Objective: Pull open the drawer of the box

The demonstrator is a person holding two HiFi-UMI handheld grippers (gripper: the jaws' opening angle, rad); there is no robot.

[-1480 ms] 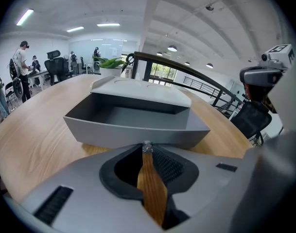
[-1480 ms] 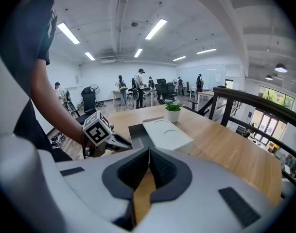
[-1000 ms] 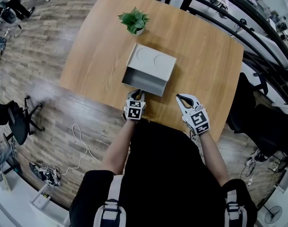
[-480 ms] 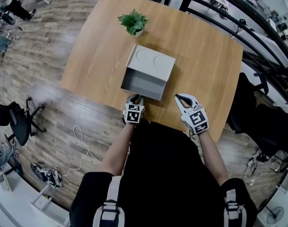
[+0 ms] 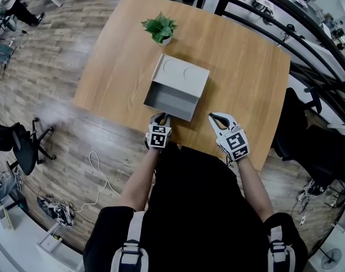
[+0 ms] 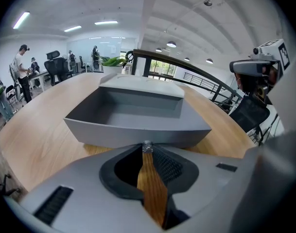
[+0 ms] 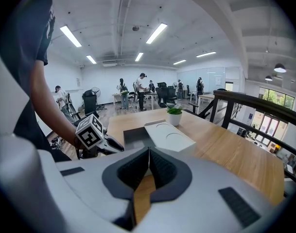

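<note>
1. The left gripper has its jaws squeezed almost together on the little shiny knob. The knob sits on the front wall of the grey drawer.
2. The right gripper has its jaws pressed shut with nothing between them. It hangs over the near edge of the table, to the right of the drawer. It touches neither the drawer nor the box.
3. The drawer sticks out of the grey box toward the person. You can look right down into it, and it is empty inside.
4. The box sits in the middle of the wooden table. It has two round marks on its lid.
5. What has changed: a second ago the drawer stuck out a little less. The left gripper has come a bit closer to the person and has pulled the drawer with it. The right gripper has not moved.
6. What that means: the pull is working, and the drawer looks almost fully open. Its front is now near the table edge, so I think only a small pull is left, or none.
7. Farther back, a small green plant in a white pot stands behind the box, well apart from it.
</note>
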